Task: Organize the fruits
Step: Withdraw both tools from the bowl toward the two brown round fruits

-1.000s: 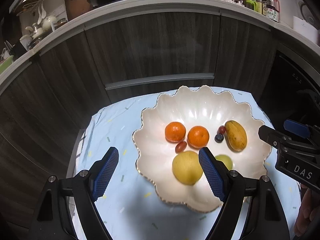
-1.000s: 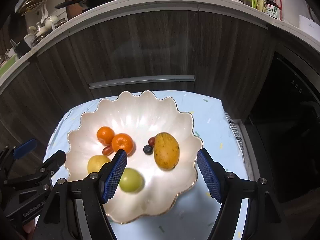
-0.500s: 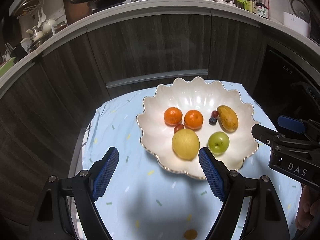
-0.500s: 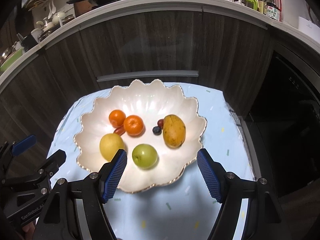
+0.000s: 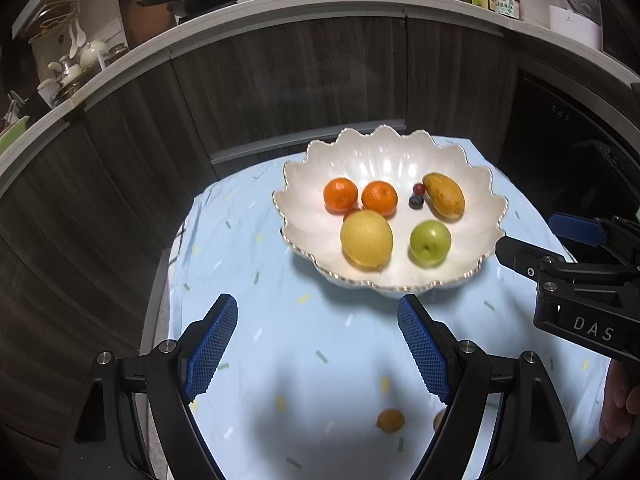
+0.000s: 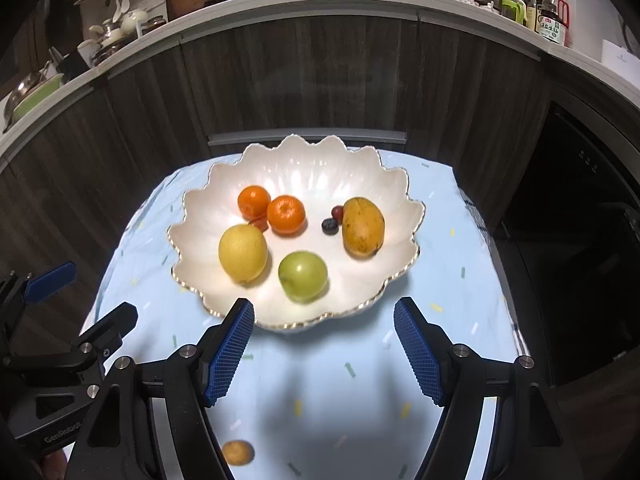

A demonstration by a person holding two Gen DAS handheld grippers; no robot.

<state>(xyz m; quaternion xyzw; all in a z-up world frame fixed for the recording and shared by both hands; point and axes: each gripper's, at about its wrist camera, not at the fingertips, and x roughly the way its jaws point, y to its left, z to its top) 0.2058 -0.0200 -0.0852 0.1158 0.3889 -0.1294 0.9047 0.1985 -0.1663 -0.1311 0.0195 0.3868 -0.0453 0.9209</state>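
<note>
A white scalloped bowl point(image 5: 472, 184) point(image 6: 224, 184) stands on a light blue cloth point(image 5: 248, 264). In it lie two oranges point(image 5: 341, 194) point(image 5: 379, 198), a yellow pear-like fruit point(image 5: 366, 239), a green apple point(image 5: 430, 241), a mango point(image 5: 444, 201), and small dark berries point(image 5: 416, 200). A small brown fruit point(image 5: 390, 420) point(image 6: 237, 452) lies loose on the cloth near me. My left gripper point(image 5: 318, 344) is open and empty over the cloth, short of the bowl. My right gripper point(image 6: 324, 344) is open and empty at the bowl's near rim.
Dark wooden cabinet fronts point(image 5: 280, 92) rise behind the table under a white counter point(image 5: 280, 12) with a pan, bottles and crockery. A dark appliance point(image 6: 580, 208) is at the right. A second small brown fruit point(image 5: 439, 420) peeks out beside my left finger.
Both grippers have drawn back from above the bowl toward me; the bowl now sits farther off and loose small fruit on the near cloth has come into view. Jaws unchanged.
</note>
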